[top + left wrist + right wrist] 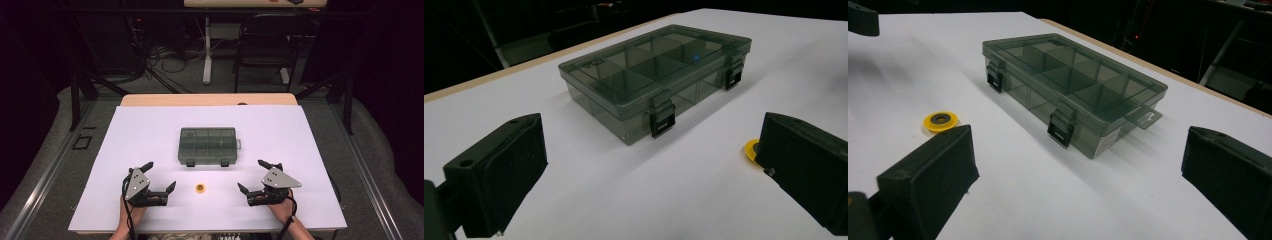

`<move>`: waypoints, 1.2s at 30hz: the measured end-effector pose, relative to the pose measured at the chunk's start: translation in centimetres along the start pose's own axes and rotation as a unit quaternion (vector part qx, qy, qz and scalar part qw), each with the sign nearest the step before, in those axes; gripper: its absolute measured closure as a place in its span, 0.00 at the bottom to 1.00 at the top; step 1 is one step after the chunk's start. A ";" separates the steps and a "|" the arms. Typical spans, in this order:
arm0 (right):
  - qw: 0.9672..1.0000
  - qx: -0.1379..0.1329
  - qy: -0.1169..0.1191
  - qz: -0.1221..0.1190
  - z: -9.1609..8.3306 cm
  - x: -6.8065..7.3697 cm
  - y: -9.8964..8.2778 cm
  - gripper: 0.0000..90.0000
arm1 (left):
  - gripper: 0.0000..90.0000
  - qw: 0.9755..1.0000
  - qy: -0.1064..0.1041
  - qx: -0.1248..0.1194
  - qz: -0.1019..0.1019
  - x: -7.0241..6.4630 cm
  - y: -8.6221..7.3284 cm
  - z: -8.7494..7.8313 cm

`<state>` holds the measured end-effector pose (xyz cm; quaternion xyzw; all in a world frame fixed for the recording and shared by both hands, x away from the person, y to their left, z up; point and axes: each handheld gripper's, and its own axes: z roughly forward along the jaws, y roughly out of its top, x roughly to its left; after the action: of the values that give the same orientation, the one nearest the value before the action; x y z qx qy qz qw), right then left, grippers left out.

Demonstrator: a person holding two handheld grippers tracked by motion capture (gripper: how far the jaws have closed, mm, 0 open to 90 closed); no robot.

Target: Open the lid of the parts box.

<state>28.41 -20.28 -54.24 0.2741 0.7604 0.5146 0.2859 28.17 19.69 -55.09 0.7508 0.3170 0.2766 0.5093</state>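
The bench point(150, 130) at the centre of the frame is covered in plain white, with a pale wood edge showing along its far side. The compartment box point(207, 145) is smoky translucent grey with black latches point(661, 123). Below it lies a small yellow ring point(200, 188) with a grey centre. The left gripper point(160, 176) and right gripper point(253, 176) are black, each topped by a grey plate.

No text, brand, number or sign can be read anywhere. The smoky translucent grey plastic compartment box point(651, 70) carries a small embossed mark on its lid near one corner in the left gripper view, too blurred to make out. A pale strip low on its front wall in the right gripper view point(1073, 90) is likewise unreadable.
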 end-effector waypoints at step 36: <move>0.999 0.022 0.033 0.031 5.2 -2.8 1.3 0.00 | 0.00 0.999 -0.026 0.038 -0.004 2.0 1.8 4.9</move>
<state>34.18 -18.59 -54.13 0.2861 0.7719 0.5153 0.2382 33.41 17.83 -54.83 0.7753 0.3173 0.2425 0.4894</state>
